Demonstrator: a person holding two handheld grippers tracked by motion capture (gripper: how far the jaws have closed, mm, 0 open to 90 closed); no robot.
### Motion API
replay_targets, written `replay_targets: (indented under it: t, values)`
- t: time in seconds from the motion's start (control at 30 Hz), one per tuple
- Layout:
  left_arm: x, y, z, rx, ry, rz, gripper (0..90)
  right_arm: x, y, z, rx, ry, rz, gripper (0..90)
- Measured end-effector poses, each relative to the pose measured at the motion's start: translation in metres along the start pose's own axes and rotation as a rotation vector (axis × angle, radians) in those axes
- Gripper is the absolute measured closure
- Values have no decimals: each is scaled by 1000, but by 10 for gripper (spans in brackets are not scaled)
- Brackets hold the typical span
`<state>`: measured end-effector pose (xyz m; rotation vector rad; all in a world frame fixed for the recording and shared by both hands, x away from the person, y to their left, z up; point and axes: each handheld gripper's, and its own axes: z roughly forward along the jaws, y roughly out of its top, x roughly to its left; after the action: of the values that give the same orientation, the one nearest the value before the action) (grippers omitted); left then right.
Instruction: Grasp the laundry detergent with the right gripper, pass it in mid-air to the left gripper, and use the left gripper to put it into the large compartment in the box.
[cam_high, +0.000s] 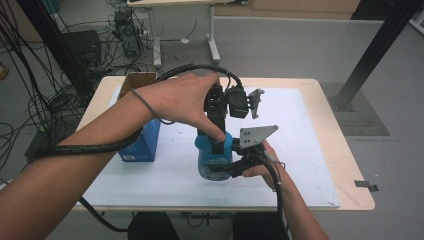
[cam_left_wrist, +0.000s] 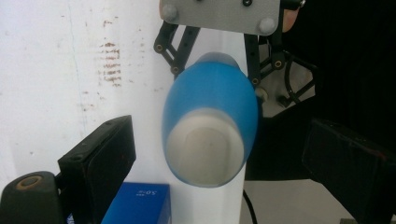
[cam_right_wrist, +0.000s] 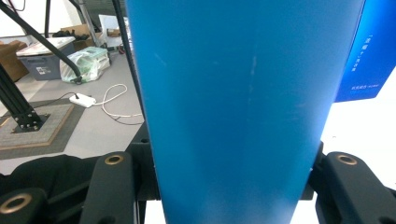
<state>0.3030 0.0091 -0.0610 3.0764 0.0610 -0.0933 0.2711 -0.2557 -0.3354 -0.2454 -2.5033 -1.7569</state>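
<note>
A blue bottle (cam_high: 210, 161) with a pale cap (cam_left_wrist: 205, 150) stands on the white mat (cam_high: 300, 135). My right gripper (cam_high: 236, 169) is shut on its lower body from the near right side; in the right gripper view the blue wall (cam_right_wrist: 233, 102) sits between the two jaws. My left gripper (cam_high: 218, 131) hangs over the bottle, pointing down at the cap. In the left gripper view its gripper (cam_left_wrist: 219, 161) is open, the jaws wide on either side of the bottle's top and apart from it.
A blue carton (cam_high: 142, 142) stands on the mat left of the bottle, also in the right gripper view (cam_right_wrist: 369, 51). A brown cardboard box (cam_high: 137, 80) sits at the table's far left. Cables trail from both grippers. Bare mat lies to the right.
</note>
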Motion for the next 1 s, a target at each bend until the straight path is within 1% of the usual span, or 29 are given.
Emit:
replay_targets:
  t: [0.17, 0.3, 0.47, 0.63, 0.7, 0.8, 0.97, 1.0]
  values:
    - [0, 3, 5, 15, -2, 4, 100, 1, 1, -1, -3, -2, 0, 444]
    - [-1, 2, 8, 11, -2, 5, 100, 1, 3, -1, -1, -2, -4, 444]
    - [-2, 3, 15, 22, 0, 8, 101, 3, 8, -2, 4, 0, -13, 444]
    - [-1, 3, 17, 23, -2, 6, 101, 4, 10, -3, 1, -2, -19, 444]
    - [-1, 2, 18, 20, -2, 11, 101, 4, 12, -3, -1, -1, -24, 443]
    - [0, 3, 20, 31, -2, 4, 102, 4, 13, -3, 0, 2, -27, 444]
    - [0, 3, 22, 31, -3, 6, 110, 5, 14, -3, 0, -1, -30, 444]
    - [0, 2, 23, 27, -4, 0, 110, 5, 14, -3, -2, -3, -32, 444]
